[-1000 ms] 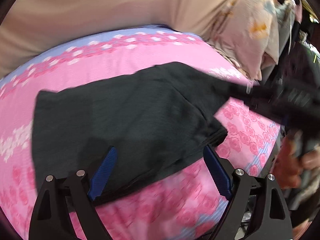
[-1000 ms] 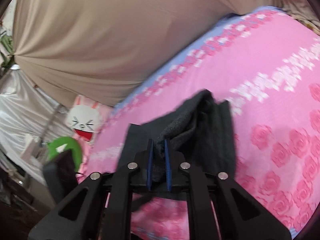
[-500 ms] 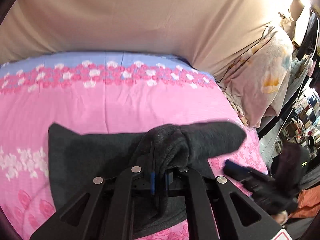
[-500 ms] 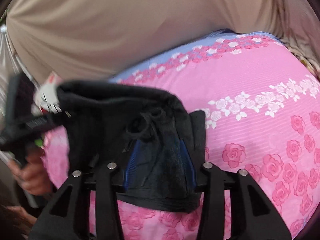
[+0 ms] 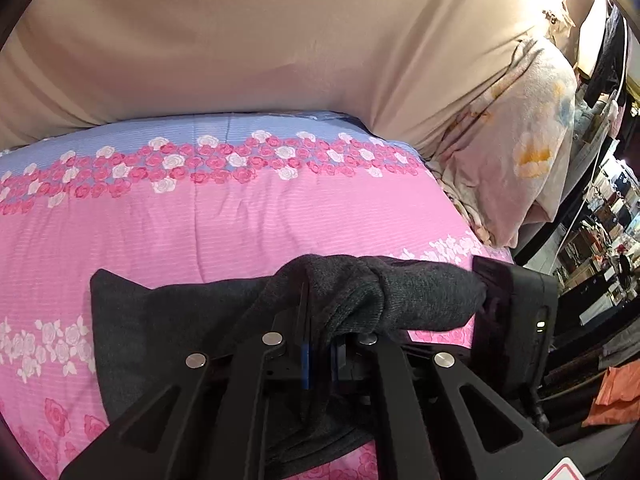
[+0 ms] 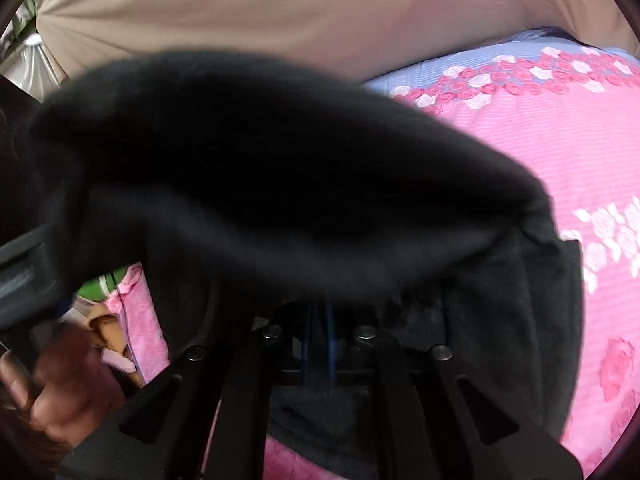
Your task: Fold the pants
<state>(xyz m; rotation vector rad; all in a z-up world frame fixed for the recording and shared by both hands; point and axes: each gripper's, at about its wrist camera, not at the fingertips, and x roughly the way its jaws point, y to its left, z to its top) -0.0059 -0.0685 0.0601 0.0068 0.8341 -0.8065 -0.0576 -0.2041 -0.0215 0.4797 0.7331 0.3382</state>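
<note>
Dark grey knit pants (image 5: 168, 320) lie partly folded on the pink rose-print bedspread (image 5: 224, 216). My left gripper (image 5: 318, 354) is shut on a bunched edge of the pants and holds it above the bed. The right gripper's body (image 5: 514, 320) shows at the right end of that lifted edge. In the right wrist view the pants (image 6: 256, 176) hang as a blurred dark mass over most of the frame. My right gripper (image 6: 319, 332) is shut on the fabric, its blue pads close together under the cloth.
A beige curtain (image 5: 256, 40) backs the bed. A floral pillow (image 5: 520, 148) lies at the bed's right end, with cluttered shelves (image 5: 600, 216) beyond. In the right wrist view a hand (image 6: 60, 384) holds the left gripper's handle at lower left.
My left gripper has shut on the pants edge and lifted it. My right gripper opened half a second ago and has shut again on the fabric. The lifted cloth has risen toward the right camera.
</note>
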